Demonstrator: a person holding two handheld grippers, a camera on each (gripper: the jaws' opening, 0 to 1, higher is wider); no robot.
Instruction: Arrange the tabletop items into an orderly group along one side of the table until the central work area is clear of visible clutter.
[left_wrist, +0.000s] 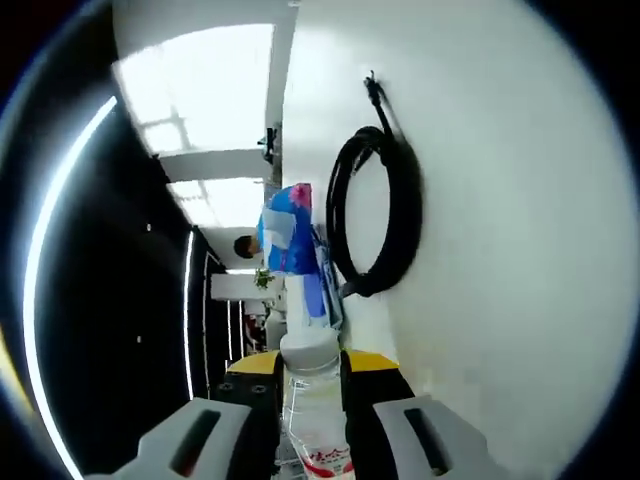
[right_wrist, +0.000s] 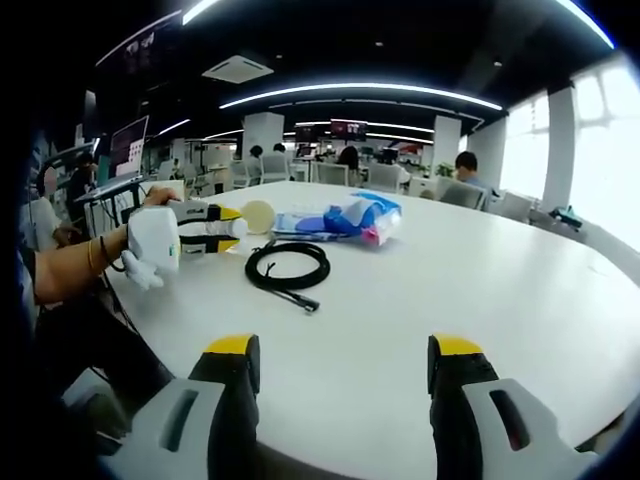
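Observation:
My left gripper (left_wrist: 310, 385) is shut on a clear plastic bottle (left_wrist: 312, 400) with a white cap, which sticks out between the yellow-tipped jaws. Beyond it on the white table (left_wrist: 500, 250) lie a coiled black cable (left_wrist: 375, 215) and a blue and white packet (left_wrist: 290, 235). In the right gripper view, a hand holds the left gripper (right_wrist: 228, 228) at the table's left edge with the bottle (right_wrist: 215, 228) lying sideways in it. A pale round object (right_wrist: 258, 215) sits just behind. The cable (right_wrist: 290, 268) and packet (right_wrist: 345, 218) lie mid-table. My right gripper (right_wrist: 343, 365) stands open over bare table.
The white table (right_wrist: 480, 290) is large and rounded, with its near edge under my right jaws. A person's forearm (right_wrist: 70, 265) reaches in from the left. Behind the table are office desks, chairs and seated people (right_wrist: 465, 165).

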